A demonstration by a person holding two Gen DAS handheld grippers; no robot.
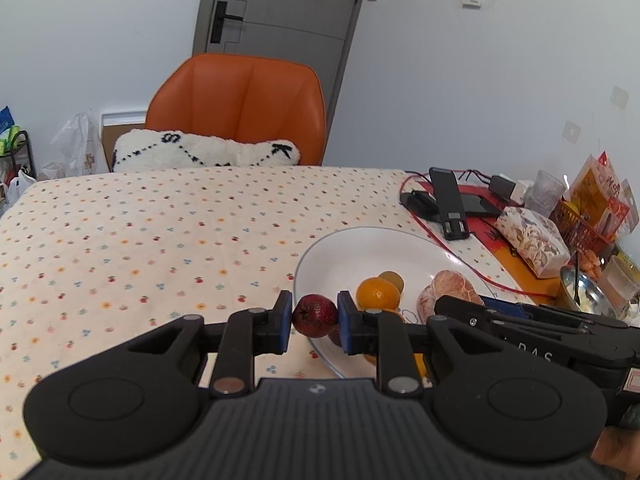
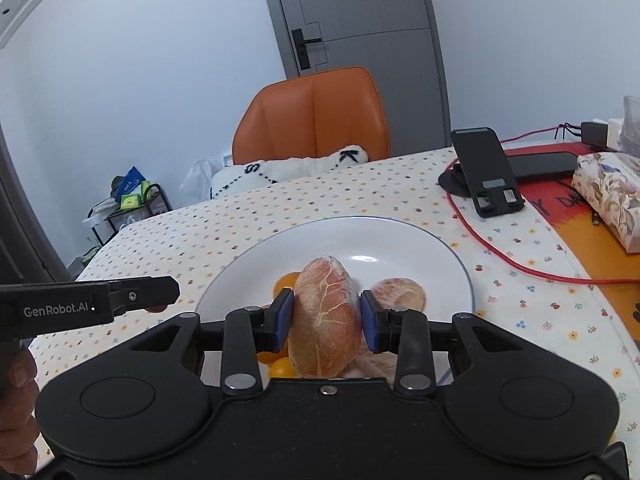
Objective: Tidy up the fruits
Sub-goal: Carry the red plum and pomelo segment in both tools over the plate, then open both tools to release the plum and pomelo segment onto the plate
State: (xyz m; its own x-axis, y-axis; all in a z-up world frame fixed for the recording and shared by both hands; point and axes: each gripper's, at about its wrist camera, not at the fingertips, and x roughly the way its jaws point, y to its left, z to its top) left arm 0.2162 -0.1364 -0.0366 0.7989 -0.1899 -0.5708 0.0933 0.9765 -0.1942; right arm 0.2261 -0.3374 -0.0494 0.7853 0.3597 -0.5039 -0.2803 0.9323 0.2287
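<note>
The small dark red fruit (image 1: 315,315) sits tight between the 2 blue pads of the left gripper (image 1: 314,322), which is closed on it. It hangs just at the near left rim of the white plate (image 1: 360,240), not yet down on it. Whether it is going in or coming out, I cannot tell.

The big peeled pink citrus piece (image 2: 326,324) is squeezed in the right gripper (image 2: 326,326), which is closed on it too. It is held over the near part of the plate. Just past the right pad, a second peeled pink piece (image 2: 398,294) lies on the plate. Past the left pad there is an orange fruit (image 2: 286,282), and low down beside the same pad a small yellow fruit (image 2: 282,366) peeks out.

In the left wrist view, just past the left gripper's right pad, an orange (image 1: 378,293) rests on the plate with a small brownish-yellow fruit (image 1: 392,279) touching it behind.

So I think the job is about halfway: some fruits are in the plate, and 2 are up in the air. No loose fruit shows on the dotted tabletop (image 1: 160,240). Far off to the right are a phone stand (image 1: 448,204) and a red cable (image 1: 472,268).
</note>
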